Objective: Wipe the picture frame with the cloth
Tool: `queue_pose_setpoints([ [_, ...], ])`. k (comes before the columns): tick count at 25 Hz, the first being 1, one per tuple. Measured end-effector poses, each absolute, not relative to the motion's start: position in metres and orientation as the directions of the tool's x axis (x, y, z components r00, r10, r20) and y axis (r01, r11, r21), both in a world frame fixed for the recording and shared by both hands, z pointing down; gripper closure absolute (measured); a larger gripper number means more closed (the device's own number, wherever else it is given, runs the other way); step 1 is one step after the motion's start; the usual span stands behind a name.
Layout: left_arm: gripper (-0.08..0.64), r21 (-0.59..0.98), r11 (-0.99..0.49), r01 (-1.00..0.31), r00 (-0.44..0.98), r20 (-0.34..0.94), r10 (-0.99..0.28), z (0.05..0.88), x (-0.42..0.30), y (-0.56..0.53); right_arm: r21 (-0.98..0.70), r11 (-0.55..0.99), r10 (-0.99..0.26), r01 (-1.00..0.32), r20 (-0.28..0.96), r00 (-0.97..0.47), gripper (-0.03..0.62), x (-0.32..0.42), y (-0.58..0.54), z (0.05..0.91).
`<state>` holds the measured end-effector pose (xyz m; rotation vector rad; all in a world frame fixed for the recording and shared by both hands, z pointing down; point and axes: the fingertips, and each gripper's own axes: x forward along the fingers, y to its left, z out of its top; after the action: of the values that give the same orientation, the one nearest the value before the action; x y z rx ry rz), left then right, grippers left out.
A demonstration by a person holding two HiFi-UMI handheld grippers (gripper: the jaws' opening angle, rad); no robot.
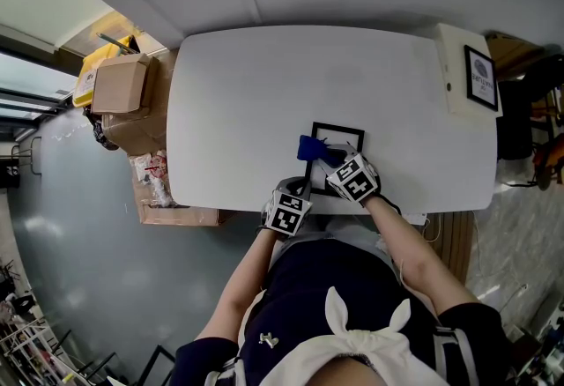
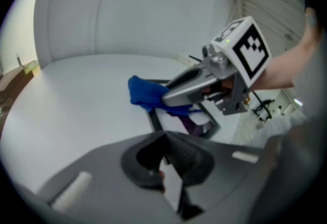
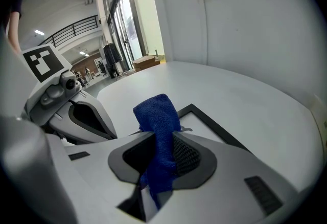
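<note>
Locate the picture frame (image 1: 344, 137) flat on the white counter (image 1: 256, 102), close to the near edge and straight ahead of the person. Treat as stiff and light, probably fragile across the pane and prone to sliding on the smooth top. Take hold by the black rim only, never by the middle.

Note the left tongs (image 2: 166, 146) closed down on the frame's near left rim, pinning it in place. Note the right tongs (image 3: 162, 146) clamped on a blue terry cloth (image 3: 156, 113), with a soft bunch standing past the pads over the frame's left part. Expect a limp, grippy cloth; keep a fold beyond the tips to put fabric, not jaw, on the surface.

Disregard the cardboard box (image 1: 119, 85) on the floor at left and the small framed sign (image 1: 481, 77) at far right.
</note>
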<state>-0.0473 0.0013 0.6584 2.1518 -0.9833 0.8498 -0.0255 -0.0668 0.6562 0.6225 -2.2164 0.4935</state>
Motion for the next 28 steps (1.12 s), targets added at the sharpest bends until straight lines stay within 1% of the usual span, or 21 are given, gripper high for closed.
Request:
queue_pose_setpoints([
  [10,0.557,0.259,-0.522,-0.812,0.504,0.762,-0.406,0.660,-0.049,0.004,-0.159,0.810,-0.264,-0.564,0.760,-0.594,0.494,-0.026,-0.064,0.659],
  [16,0.557,0.269,-0.515,-0.814,0.497,0.782,-0.377,0.660,-0.053,0.021,-0.156,0.812,-0.269,-0.562,0.755,-0.598,0.494,-0.026,-0.064,0.658],
  [28,0.557,0.252,-0.495,-0.832,0.475,0.785,-0.399,0.661,-0.055,0.026,-0.154,0.814,-0.269,-0.560,0.756,-0.597,0.494,-0.027,-0.061,0.658],
])
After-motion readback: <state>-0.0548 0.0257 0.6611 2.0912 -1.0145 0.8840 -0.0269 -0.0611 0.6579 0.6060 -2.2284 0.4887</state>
